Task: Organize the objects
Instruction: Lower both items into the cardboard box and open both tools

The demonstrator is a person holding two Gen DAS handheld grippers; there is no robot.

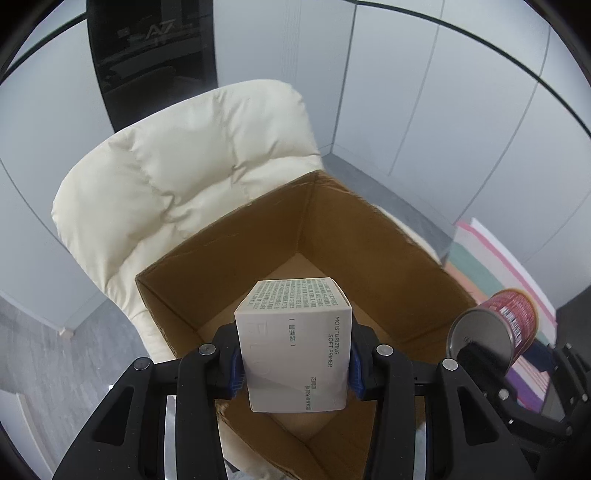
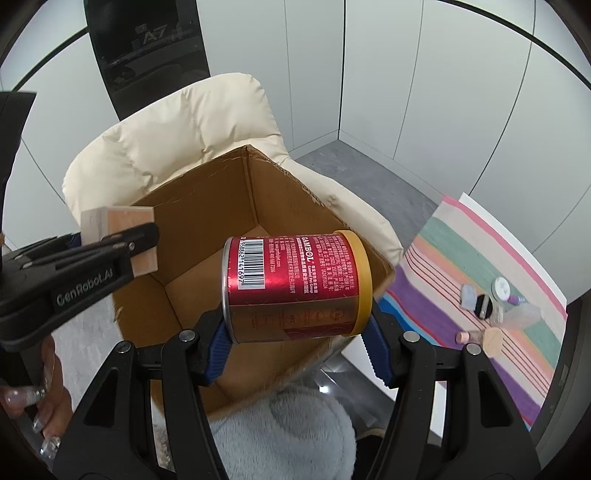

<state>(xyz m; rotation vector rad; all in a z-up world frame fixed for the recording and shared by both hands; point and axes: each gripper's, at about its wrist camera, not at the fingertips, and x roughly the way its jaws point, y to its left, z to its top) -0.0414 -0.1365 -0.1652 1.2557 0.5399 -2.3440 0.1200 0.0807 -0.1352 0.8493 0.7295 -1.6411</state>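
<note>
Both tongs are black plastic with silver screw heads and ribbed blue pads (image 2: 218, 347). The left tongs (image 2: 147, 236) carry "GenRobot.AI" lettering; the hand (image 2: 40, 387) behind them has long decorated nails.

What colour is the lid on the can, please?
Yellow, on the red can, clearest in the right wrist view.

The white carton (image 1: 293, 343) reads "MOISTURIZING SOFT PRIMER" down one face, with small Chinese print beside it and on its top — too fine to read. The red can (image 2: 295, 291) carries "GAMBOL" and a barcode numbered partly "141697". "GenRobot.AI" stands on the left gripper (image 2: 122, 240) — and "A7" on the dark panel (image 1: 155, 33) behind.
</note>
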